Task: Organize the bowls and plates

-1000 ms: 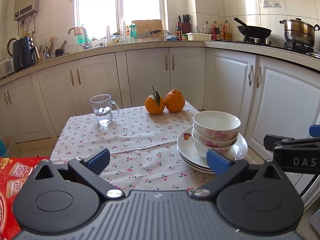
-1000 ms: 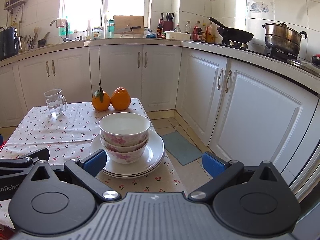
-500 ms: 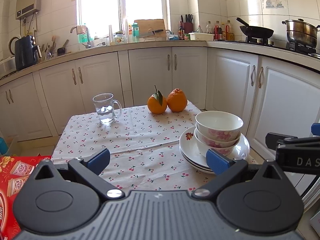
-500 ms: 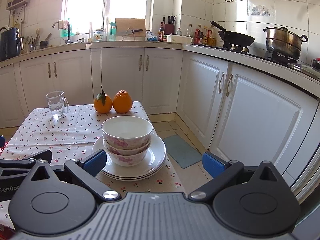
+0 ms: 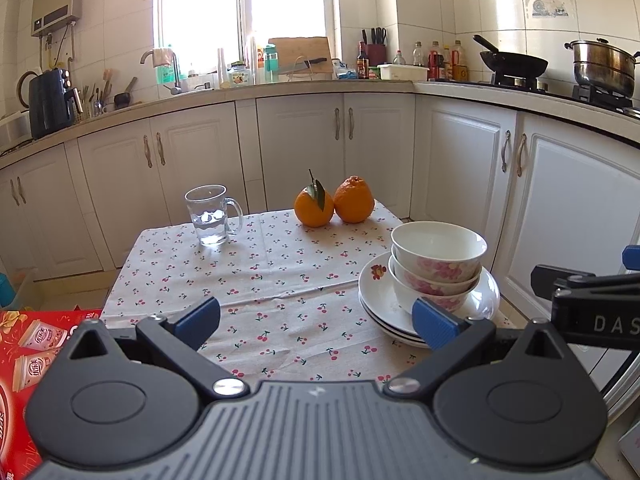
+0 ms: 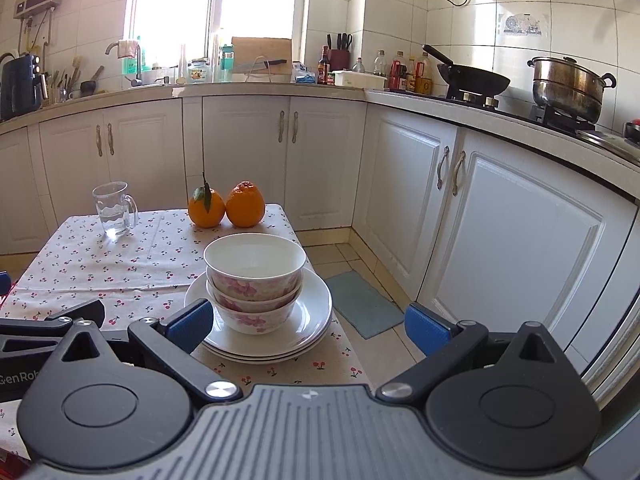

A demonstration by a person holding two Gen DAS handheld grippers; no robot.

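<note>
Three nested white bowls (image 5: 438, 258) (image 6: 254, 270) with pink flowers stand on a stack of white plates (image 5: 374, 292) (image 6: 312, 320) at the right edge of the table (image 5: 256, 276). My left gripper (image 5: 316, 320) is open, held back from the table's near edge, with its right blue pad in front of the plates. My right gripper (image 6: 306, 322) is open too, above the near right corner, its left pad beside the plates. In the left wrist view the right gripper's black finger (image 5: 580, 284) shows at the right edge. Nothing is held.
A glass mug (image 5: 210, 216) with water and two oranges (image 5: 334, 202) stand at the table's far side. A red box (image 5: 24, 344) lies at the near left. White cabinets (image 6: 500, 216) run close along the right. A blue mat (image 6: 360, 306) lies on the floor.
Both views have shifted slightly; the bowls and plates sit a little lower and further right in each frame. Both grippers stay open and nothing on the table has moved.
</note>
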